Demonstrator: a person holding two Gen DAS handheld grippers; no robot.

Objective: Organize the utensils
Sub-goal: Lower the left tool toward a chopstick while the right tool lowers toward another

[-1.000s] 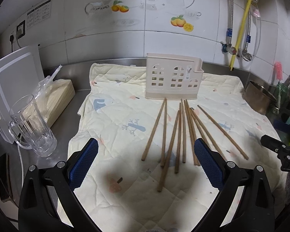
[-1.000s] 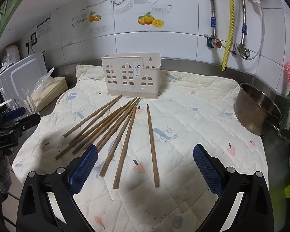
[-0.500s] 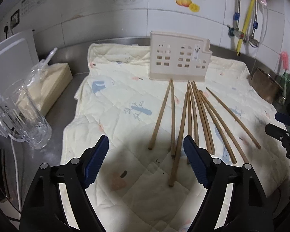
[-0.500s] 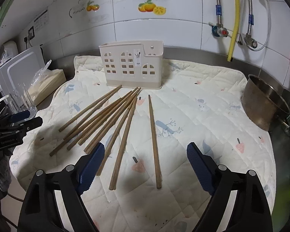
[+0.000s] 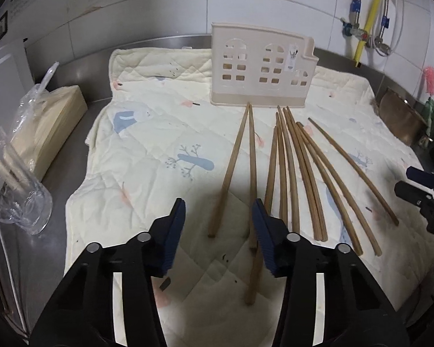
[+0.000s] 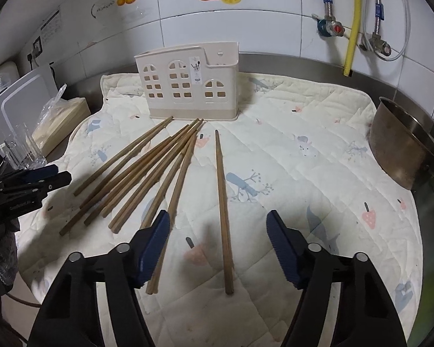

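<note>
Both claws are held open and empty. The leftmost chopsticks [image 5: 231, 170] are framed by the left claw [image 5: 218, 231]; a lone chopstick [image 6: 223, 208] lies between the right claw's [image 6: 218, 238] fingers.

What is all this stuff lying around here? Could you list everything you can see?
Chopsticks: nine, brown wood, fanned out flat on the cloth in front of the holder; one lies apart at the right.
Utensil holder: one, beige plastic with window cut-outs, upright at the back of the cloth.
Quilted cloth: one, cream with small prints, spread over the steel counter.
Metal bowl: one, steel, at the right edge of the cloth.
Glass mug: one, clear, on the counter at the left.
Cutting board: one, white, leaning at the far left.
Yellow hose: one, on the tiled wall.
Left gripper: black with blue pads, open, over the leftmost chopsticks.
Right gripper: same, open, around the lone chopstick.
</note>
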